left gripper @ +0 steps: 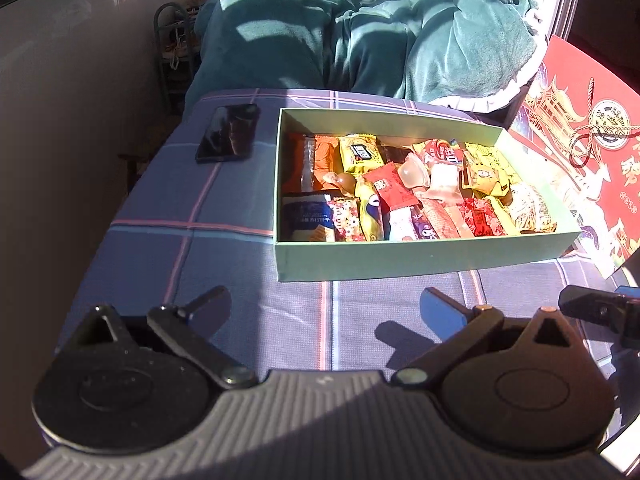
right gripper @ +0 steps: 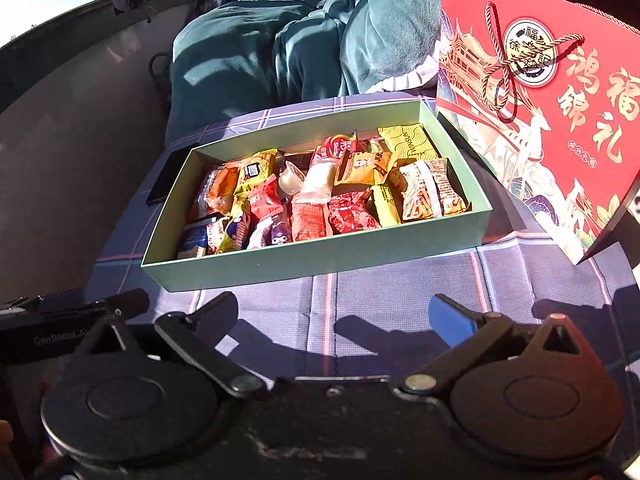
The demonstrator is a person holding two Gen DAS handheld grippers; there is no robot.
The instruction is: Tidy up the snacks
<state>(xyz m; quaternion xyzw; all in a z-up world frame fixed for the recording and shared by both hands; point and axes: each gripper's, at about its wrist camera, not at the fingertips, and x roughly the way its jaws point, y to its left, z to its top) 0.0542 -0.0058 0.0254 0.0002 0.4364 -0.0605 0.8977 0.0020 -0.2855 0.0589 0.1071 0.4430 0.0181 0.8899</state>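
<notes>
Snacks (left gripper: pixel 400 196) are all sitting inside a shallow pale green box (left gripper: pixel 420 256) on a plaid blue cloth (left gripper: pixel 168 216), pretty much filling it edge to edge: yellow packets, red wrappers, an orange pack at the far left corner, a dark blue packet at the near left corner, a couple of clear jelly cups around the middle, and tan striped packs at the right end. A black phone (left gripper: pixel 228 132) lies flat on the cloth just left of the box, not touching it. A big red gift box (right gripper: pixel 552 120) with gold lettering and a rope tie leans up right beside the green box on its right. A teal blanket (left gripper: pixel 360 28) is bunched up behind everything. Left claw (left gripper: pixel 324 304) is spread wide and holding nothing, hovering over bare cloth just in front of the box's near wall. Right claw (right gripper: pixel 334 312) is the same deal, wide and empty, also short of the box.
</notes>
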